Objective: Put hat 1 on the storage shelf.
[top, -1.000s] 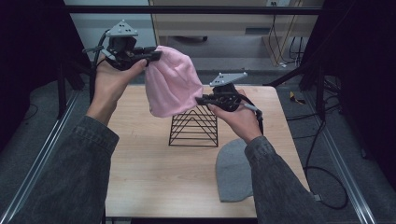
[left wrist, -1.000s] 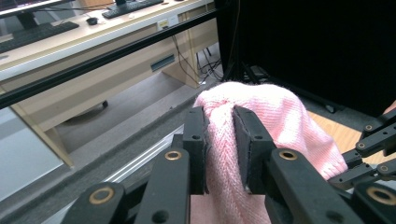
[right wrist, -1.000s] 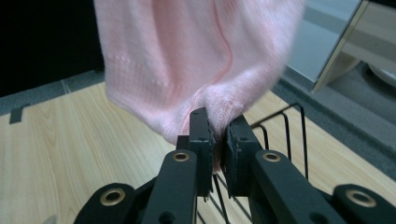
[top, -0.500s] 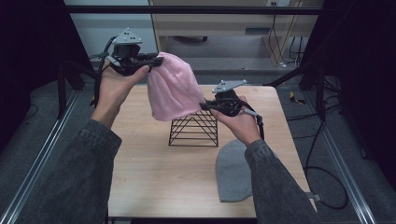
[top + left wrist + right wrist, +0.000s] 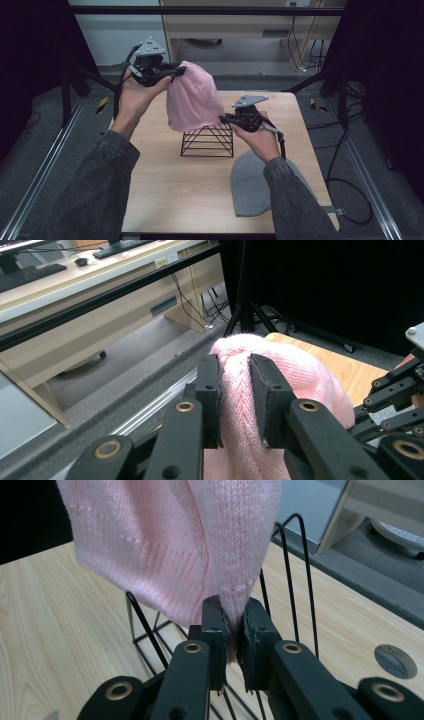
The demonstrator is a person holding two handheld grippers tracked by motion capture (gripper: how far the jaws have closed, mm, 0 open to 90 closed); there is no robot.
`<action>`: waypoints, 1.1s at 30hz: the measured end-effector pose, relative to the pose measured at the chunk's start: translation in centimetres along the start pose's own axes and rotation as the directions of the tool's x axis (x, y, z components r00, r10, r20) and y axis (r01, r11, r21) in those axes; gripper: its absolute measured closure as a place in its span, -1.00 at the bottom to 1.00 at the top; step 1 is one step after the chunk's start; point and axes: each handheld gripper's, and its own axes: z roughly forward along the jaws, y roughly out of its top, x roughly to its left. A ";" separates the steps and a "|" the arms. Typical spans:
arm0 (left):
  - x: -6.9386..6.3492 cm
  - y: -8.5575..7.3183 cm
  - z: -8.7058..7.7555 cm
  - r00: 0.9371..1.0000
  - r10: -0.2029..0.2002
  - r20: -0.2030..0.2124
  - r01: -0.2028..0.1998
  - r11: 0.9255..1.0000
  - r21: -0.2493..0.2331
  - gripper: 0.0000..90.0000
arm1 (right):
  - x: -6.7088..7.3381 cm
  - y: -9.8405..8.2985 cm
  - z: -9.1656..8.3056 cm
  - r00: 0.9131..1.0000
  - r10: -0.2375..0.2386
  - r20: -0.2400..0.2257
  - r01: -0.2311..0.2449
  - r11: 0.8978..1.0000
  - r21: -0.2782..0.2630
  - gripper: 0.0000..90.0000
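A grey hat lies flat on the table at its near right corner, below and behind the right gripper, partly under the person's right forearm. It touches neither gripper.

Just ahead of it stands a black wire rack, open-sided and peaked like a small tent. Nothing sits inside it. The rack stands directly under the right gripper; in the right gripper view its wires rise just behind the jaws.

The right gripper is closed down to a thin gap, pinching the lower hem of a pink hat. The knit bunches between the two pads and hangs wide above them.

The pink hat is held in the air above the rack, stretched between the two grippers, its bottom edge just over the rack's peak. Whether it touches the wire I cannot tell.

The left gripper is higher and to the left, off the table's far left edge. In the left gripper view its jaws are partly closed on the hat's crown, with a thick fold of knit wedged between them; the right gripper's black linkage shows beyond the hat.

Past the table lie grey floor, a wooden desk and loose cables.
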 end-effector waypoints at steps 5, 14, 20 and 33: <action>-0.6 -0.5 0.7 1.000 0.004 0.014 -0.004 1.000 0.008 0.66 | -0.1 -1.2 0.0 1.000 0.012 0.001 -0.012 1.000 -0.001 0.83; -1.9 -1.7 1.4 0.999 -0.006 0.043 0.005 1.000 0.007 0.66 | -0.1 -3.5 -0.3 1.000 -0.007 0.027 0.007 1.000 0.010 0.83; -2.7 -2.0 1.6 0.998 0.003 0.058 -0.004 1.000 0.023 0.73 | -0.3 -5.0 -0.2 0.999 0.003 0.034 -0.004 1.000 0.025 0.83; -2.9 -3.4 2.4 0.998 -0.016 0.062 0.010 0.995 0.098 1.00 | -0.2 -6.9 0.6 1.000 0.025 0.015 -0.026 0.996 0.082 0.88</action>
